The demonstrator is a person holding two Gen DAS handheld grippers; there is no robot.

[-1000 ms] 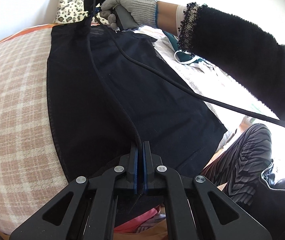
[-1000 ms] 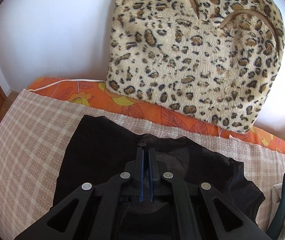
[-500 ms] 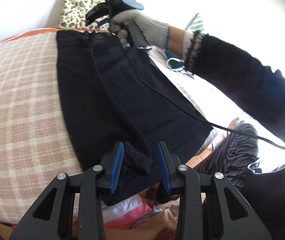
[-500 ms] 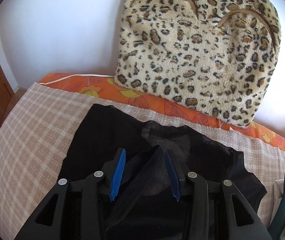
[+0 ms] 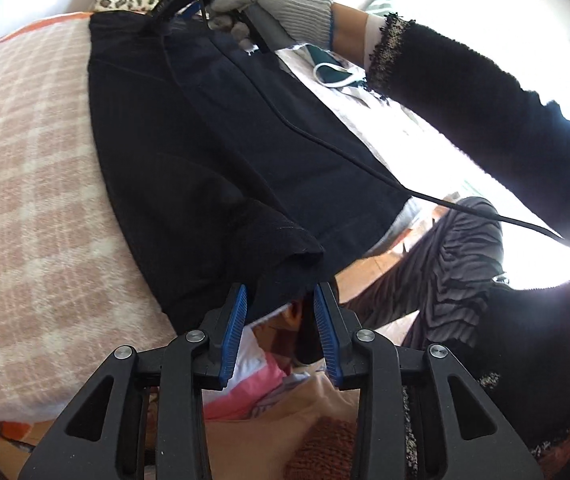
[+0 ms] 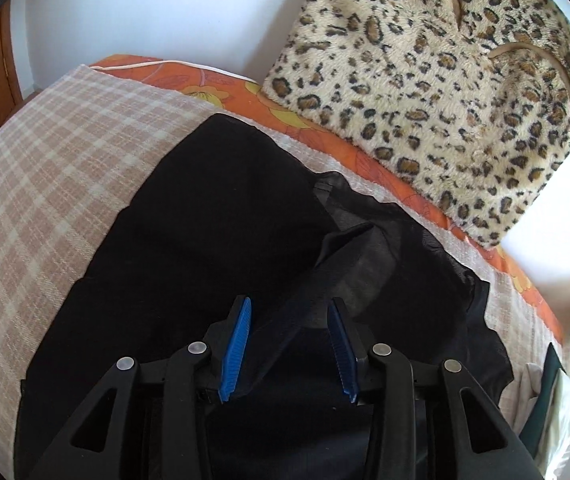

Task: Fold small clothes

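Note:
A black garment (image 5: 205,140) lies spread on the checked blanket (image 5: 25,200). My left gripper (image 5: 281,292) is open at its near hem, which rests loose just ahead of the blue pads (image 5: 235,332). At the far end a gloved hand holds my right gripper (image 5: 181,10) over the garment's top edge. In the right wrist view that gripper (image 6: 289,304) is open, and a raised fold of the black garment (image 6: 213,220) runs between the jaws without being pinched.
A leopard-print cushion (image 6: 437,92) leans on the wall behind an orange floral sheet (image 6: 221,84). Teal and white clothes (image 5: 333,70) lie right of the garment. A cable (image 5: 325,144) crosses it. A striped trouser leg (image 5: 453,264) and a pile of clothes (image 5: 253,384) lie off the bed edge.
Both grippers went from shut on the black cloth to open, and the cloth settled on the blanket. The left one drew back to the near hem; the right one rolled and sank.

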